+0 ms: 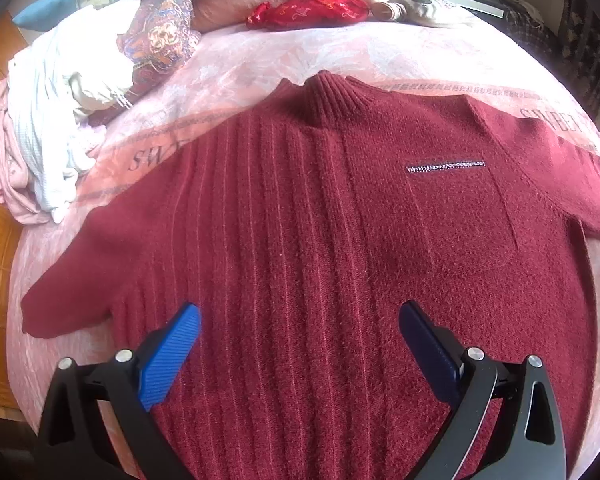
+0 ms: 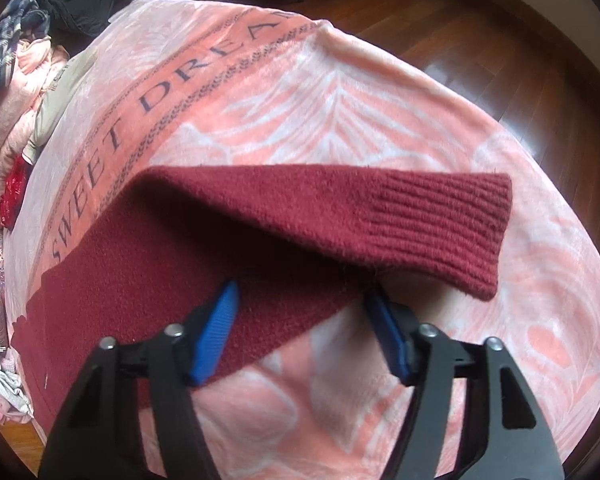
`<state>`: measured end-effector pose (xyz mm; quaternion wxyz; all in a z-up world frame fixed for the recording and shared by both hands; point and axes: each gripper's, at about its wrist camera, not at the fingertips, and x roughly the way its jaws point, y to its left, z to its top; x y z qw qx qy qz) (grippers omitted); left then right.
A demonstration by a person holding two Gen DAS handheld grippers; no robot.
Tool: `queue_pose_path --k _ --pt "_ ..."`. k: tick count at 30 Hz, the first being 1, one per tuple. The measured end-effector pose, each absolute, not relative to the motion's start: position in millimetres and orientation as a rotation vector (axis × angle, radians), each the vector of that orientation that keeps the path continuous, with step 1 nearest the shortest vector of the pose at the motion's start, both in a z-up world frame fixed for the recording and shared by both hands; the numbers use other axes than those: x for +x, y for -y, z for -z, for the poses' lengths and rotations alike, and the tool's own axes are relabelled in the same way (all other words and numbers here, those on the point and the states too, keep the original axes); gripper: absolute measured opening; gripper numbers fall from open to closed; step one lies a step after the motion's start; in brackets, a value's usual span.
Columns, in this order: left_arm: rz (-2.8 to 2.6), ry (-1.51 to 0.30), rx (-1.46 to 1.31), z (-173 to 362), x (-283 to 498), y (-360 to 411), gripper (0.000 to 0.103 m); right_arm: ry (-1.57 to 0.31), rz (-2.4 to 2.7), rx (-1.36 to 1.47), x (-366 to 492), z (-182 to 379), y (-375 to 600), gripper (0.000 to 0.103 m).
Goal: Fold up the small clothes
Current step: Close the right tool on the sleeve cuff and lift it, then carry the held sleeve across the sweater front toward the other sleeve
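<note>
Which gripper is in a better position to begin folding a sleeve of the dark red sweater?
Probably the right gripper: it is open with the sleeve just ahead of its fingertips. The left gripper, also open, hovers over the middle of the sweater, away from either sleeve.

The left gripper hangs above the sweater, its blue-padded jaws spread wide and gripping nothing. The right gripper hovers by the sweater's sleeve, jaws likewise parted.
</note>
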<state>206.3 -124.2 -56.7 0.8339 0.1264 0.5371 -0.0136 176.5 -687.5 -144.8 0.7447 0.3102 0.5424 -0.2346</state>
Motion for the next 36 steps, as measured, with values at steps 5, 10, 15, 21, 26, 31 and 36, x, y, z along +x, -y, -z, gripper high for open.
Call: queue_pose_path --k 5,10,15,21,26,31,36 --pt "0.013 -1.132 0.275 56.9 210.5 117.3 0.099 -1.106 0.474 0.656 183.8 129.2 677.3 0.009" --pt "-0.018 -1.139 0.252 55.1 215.7 101.6 0.099 -1.034 0.441 0.52 197.7 91.1 641.7 0.009" --pt "-0.039 -1.152 0.215 49.3 220.6 81.7 0.099 -0.99 0.308 0.361 221.6 47.2 564.9 0.009" --pt "-0.066 -1.145 0.177 38.2 222.9 56.0 0.099 -0.989 0.092 0.165 252.8 18.9 437.8 0.009" --pt "-0.089 -1.153 0.153 35.5 224.9 36.3 0.099 -1.032 -0.027 0.06 271.8 25.4 348.1 0.009" --pt "-0.097 -1.161 0.123 36.3 228.7 22.0 0.099 -1.068 -0.143 -0.001 279.2 42.3 275.1 0.009" --pt "-0.07 -1.176 0.103 40.1 230.2 17.2 0.099 -1.163 -0.296 -0.047 271.0 70.0 230.5 0.044"
